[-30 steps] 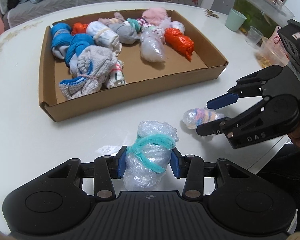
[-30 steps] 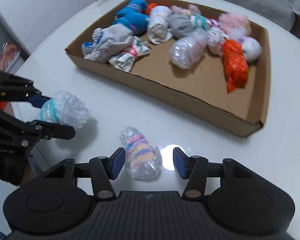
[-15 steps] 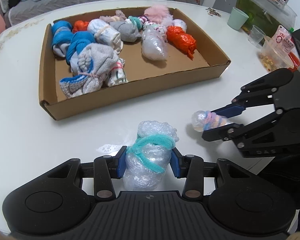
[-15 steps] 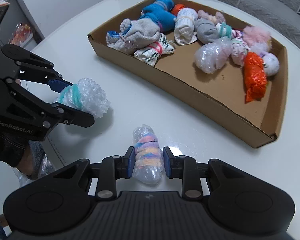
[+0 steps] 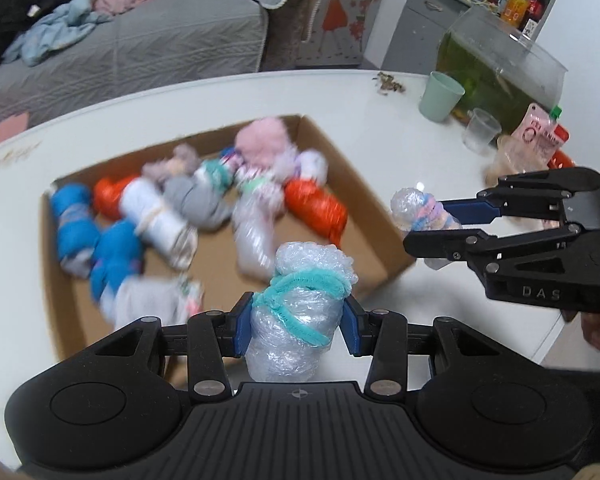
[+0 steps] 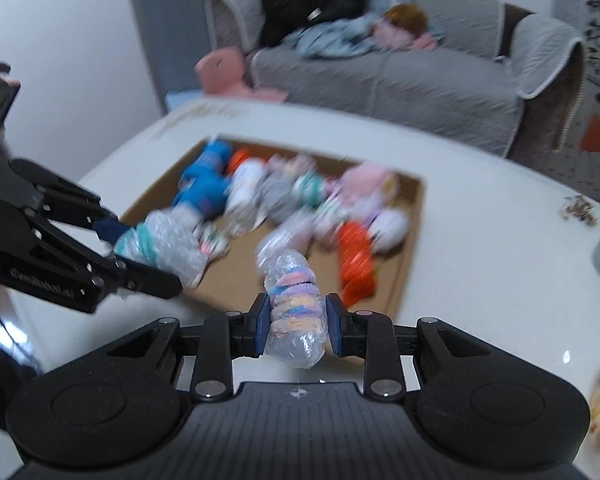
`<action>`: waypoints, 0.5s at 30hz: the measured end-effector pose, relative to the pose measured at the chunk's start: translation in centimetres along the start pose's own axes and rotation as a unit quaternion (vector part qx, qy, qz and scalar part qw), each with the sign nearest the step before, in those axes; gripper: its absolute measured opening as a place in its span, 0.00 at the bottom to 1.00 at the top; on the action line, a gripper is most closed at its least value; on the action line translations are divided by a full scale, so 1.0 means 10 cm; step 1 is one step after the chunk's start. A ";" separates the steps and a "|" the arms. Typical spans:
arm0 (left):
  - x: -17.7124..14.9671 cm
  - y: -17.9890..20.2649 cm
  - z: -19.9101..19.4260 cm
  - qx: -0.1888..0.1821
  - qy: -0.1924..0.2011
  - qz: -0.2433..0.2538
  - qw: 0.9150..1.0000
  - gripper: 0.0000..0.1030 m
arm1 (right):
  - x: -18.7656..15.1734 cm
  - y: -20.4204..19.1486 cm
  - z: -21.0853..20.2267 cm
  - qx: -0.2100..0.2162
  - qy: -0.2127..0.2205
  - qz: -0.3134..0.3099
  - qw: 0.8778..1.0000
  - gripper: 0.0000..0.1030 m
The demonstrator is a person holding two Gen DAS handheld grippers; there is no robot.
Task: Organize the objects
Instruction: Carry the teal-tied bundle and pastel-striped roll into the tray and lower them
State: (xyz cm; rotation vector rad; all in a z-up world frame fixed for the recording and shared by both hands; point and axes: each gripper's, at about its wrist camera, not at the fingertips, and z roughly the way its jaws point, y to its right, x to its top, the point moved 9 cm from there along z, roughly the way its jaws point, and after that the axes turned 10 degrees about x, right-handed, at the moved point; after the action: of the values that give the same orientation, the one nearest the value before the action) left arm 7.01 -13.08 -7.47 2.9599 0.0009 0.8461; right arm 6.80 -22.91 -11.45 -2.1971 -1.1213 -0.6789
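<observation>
**A:** Which step was in hand?

**B:** The carry, by my reading. The left gripper had its jaws clamped on a clear bubble-wrap bundle tied with a teal fuzzy band. The right gripper had its jaws clamped on a smaller clear plastic bundle wrapped in pastel striped bands. Both bundles were held off the surface, near the front wall of a shallow brown cardboard tray.

**A:** What did the next move call for?

**B:** Probably reaching each bundle over that wall to a bare patch of cardboard, then parting the jaws — the bare floor lay at the tray's near side. The far side was crowded with rolled cloth and plastic bundles: blue, white, grey, pink, orange. They were blurred, so I could not count them.

**A:** And the surface and the room?

**B:** A glossy white rounded table. At its far right stood a pale green cup, a clear plastic cup and a glass tank of green water. Beyond the table — a grey quilted sofa heaped with clothes.
</observation>
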 end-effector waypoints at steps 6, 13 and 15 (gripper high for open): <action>0.13 0.20 0.51 -0.036 -0.027 0.009 0.999 0.48 | 0.04 0.31 0.09 -0.032 0.004 0.022 0.999 0.26; 0.02 0.06 0.99 0.018 -0.056 0.034 0.998 0.49 | 0.02 0.31 0.33 -0.027 -0.025 0.011 0.999 0.26; 0.02 -0.02 1.00 0.033 -0.053 0.036 0.997 0.49 | 0.03 0.31 0.43 -0.016 -0.036 0.003 0.999 0.26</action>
State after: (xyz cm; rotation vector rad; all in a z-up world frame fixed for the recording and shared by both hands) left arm 12.47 -13.48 -15.83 3.0797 -0.0851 0.7090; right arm 10.30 -21.23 -15.10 -2.2685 -1.1470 -0.6234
